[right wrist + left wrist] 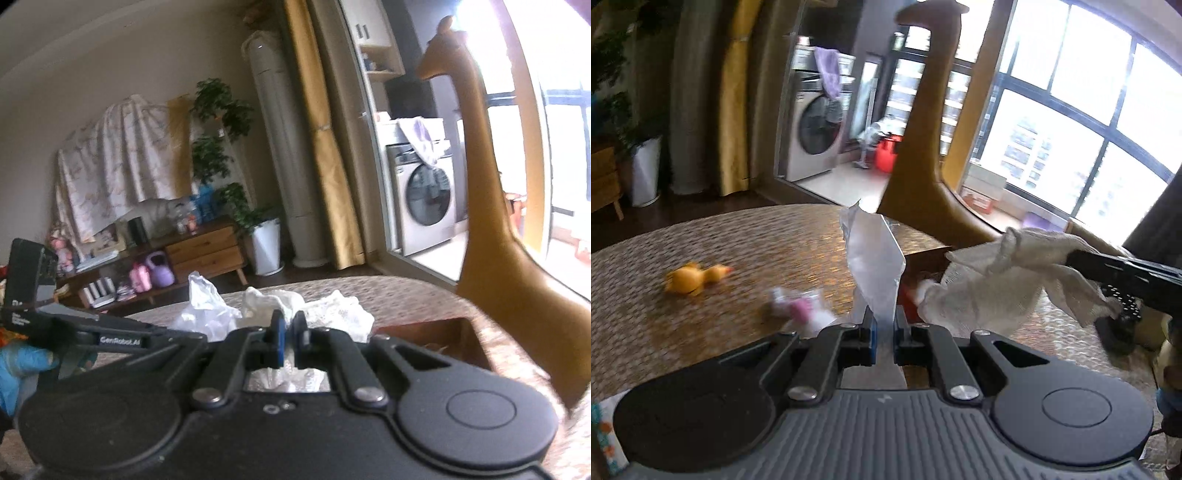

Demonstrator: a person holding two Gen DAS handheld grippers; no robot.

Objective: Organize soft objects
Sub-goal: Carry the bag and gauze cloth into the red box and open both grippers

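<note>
We see the left gripper clamped on a clear plastic bag, which stands up from between its blue pads toward twelve o'clock. At three o'clock in the left wrist view the right gripper pinches a white cloth that hangs over a brown wooden box on the woven table. From the right wrist view, the same cloth bunches around the right gripper's closed pads. A yellow rubber duck lies at nine o'clock on the table, and a blurred pink-and-white soft item sits just beside the left gripper. A tall brown giraffe figure rises beyond the table's far edge.
</note>
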